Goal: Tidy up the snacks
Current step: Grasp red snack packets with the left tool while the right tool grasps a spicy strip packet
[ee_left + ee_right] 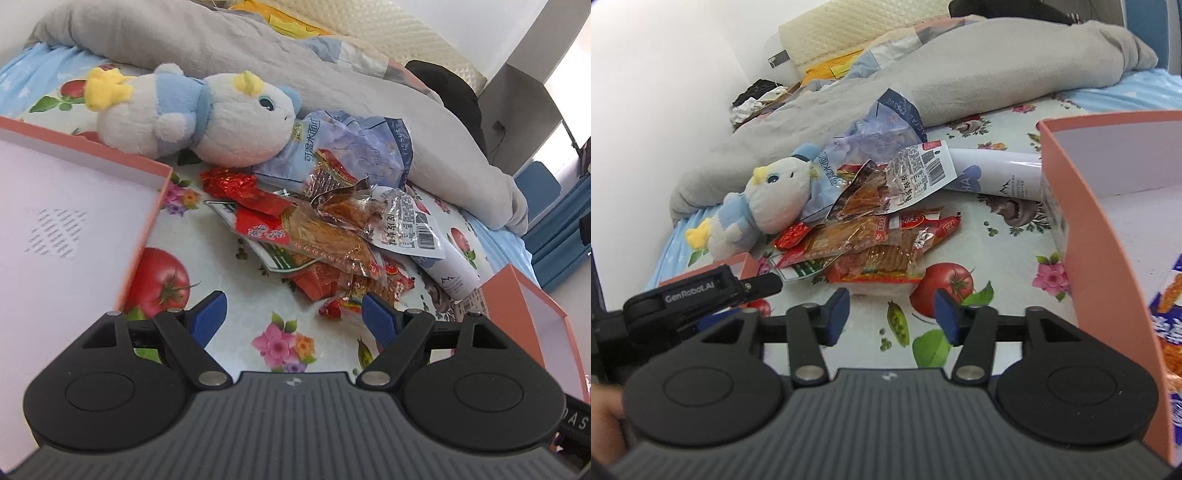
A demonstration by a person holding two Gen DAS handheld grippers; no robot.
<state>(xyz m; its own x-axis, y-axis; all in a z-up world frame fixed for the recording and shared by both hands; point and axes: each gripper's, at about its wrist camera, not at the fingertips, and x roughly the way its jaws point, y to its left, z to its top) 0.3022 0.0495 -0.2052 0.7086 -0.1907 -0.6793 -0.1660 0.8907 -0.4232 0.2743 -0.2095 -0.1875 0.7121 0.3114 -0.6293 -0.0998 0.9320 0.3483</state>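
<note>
A heap of snack packets [317,236] in red, orange and clear wrappers lies on the flowered sheet. My left gripper [291,317] hovers open just short of the heap, and a small red wrapped candy [332,308] lies beside its right fingertip, untouched. In the right wrist view the same heap [871,240] lies ahead of my right gripper [892,314], which is open with only the sheet between its blue pads. A pink box [1089,229] at the right holds a blue and orange snack bag [1171,314]. Another pink box [155,206] lies at the left.
A white and blue plush toy [192,114] leans on a pale blue bag [354,147] behind the heap. A white tube [454,273] lies at the right. A grey blanket [221,44] runs along the back. The left gripper's finger [764,284] shows in the right wrist view.
</note>
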